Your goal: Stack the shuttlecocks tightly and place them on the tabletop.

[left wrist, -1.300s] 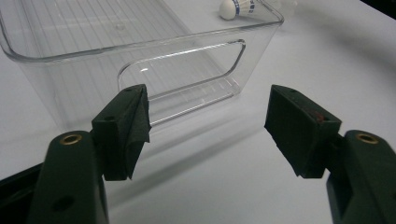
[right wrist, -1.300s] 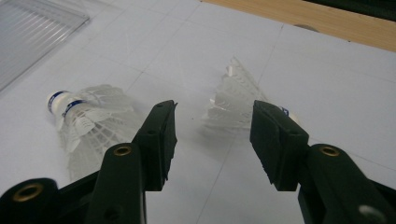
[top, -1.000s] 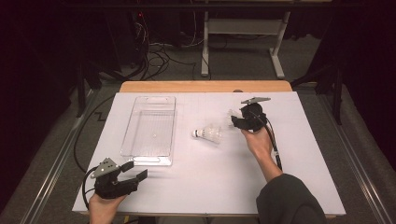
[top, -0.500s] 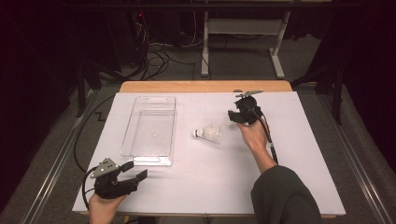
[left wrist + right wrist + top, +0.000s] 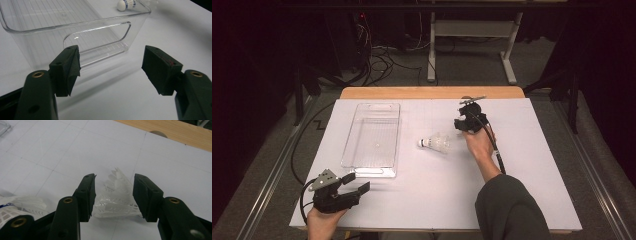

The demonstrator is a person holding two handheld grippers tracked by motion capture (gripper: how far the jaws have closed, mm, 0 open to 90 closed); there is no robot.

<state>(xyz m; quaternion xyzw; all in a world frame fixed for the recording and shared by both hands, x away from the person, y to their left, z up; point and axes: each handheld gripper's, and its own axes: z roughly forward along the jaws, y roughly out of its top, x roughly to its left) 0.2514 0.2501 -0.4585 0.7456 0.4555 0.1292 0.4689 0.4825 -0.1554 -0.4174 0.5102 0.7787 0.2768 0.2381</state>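
Observation:
A white shuttlecock (image 5: 117, 200) lies on the white table sheet between the jaws of my right gripper (image 5: 113, 195). Its feather skirt nearly fills the gap, and those jaws have just been closing on it. From above, this gripper (image 5: 460, 125) points down at the sheet right of centre. A second shuttlecock (image 5: 435, 144) with a blue band lies just left of it, also seen at the gripper view's lower left (image 5: 22, 205). My left gripper (image 5: 356, 181) rests open and empty near the front left edge, facing a clear plastic bin (image 5: 100, 20).
The clear bin (image 5: 357, 135) stands empty, lengthwise on the left half of the white sheet (image 5: 537, 165). A wooden table edge (image 5: 432, 92) runs along the far side. Cables and a metal frame sit on the floor beyond.
The right gripper has moved a little left and down over the shuttlecock beside it, now covering it from above. The left gripper has not moved.

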